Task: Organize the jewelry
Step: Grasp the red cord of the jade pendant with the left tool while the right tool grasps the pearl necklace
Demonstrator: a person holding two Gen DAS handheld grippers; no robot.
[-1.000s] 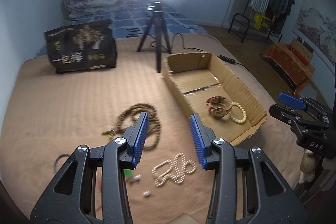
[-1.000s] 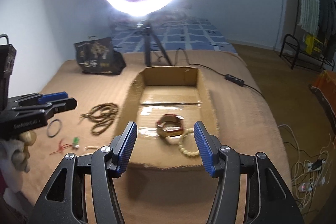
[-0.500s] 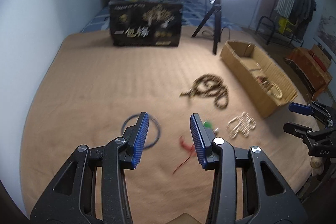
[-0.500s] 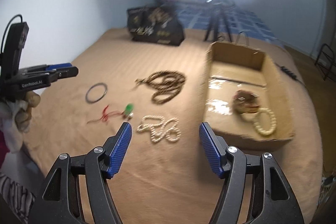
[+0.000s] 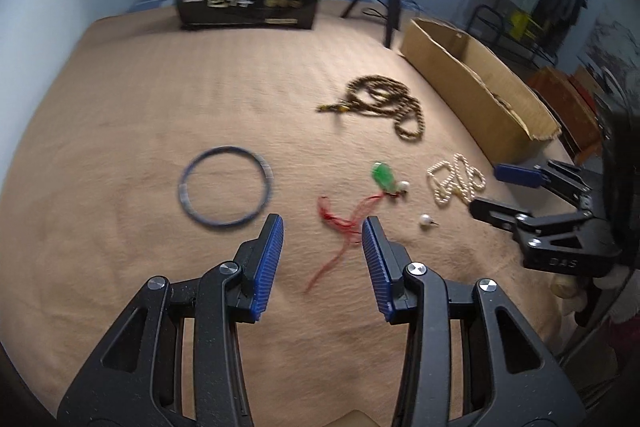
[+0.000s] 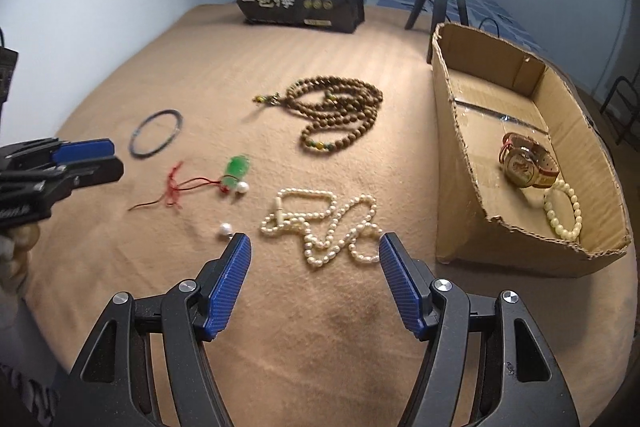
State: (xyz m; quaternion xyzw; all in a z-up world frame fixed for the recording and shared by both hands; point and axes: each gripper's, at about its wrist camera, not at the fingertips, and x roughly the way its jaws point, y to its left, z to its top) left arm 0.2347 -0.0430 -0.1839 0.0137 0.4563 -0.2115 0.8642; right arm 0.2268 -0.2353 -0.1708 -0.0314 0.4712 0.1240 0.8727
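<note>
Here, right wrist view, far left edge: left gripper point(image 6: 86, 159), fingers narrowly apart, nothing between them. Right of it, dark bangle point(image 6: 157, 133) on the tan blanket point(image 6: 200, 67); below, green pendant point(image 6: 237, 169) on red cord. Centre: brown bead necklace point(image 6: 340, 115) above, pearl necklace point(image 6: 320, 223) below. Lower centre: right gripper point(image 6: 315, 247), fingers wide, empty, just short of the pearls. Right: cardboard box point(image 6: 456, 187) holding watch point(image 6: 528, 165) and cream bracelet point(image 6: 562, 213).

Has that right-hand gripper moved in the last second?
Yes. The right gripper swung left from over the cardboard box to the pearl necklace.
</note>
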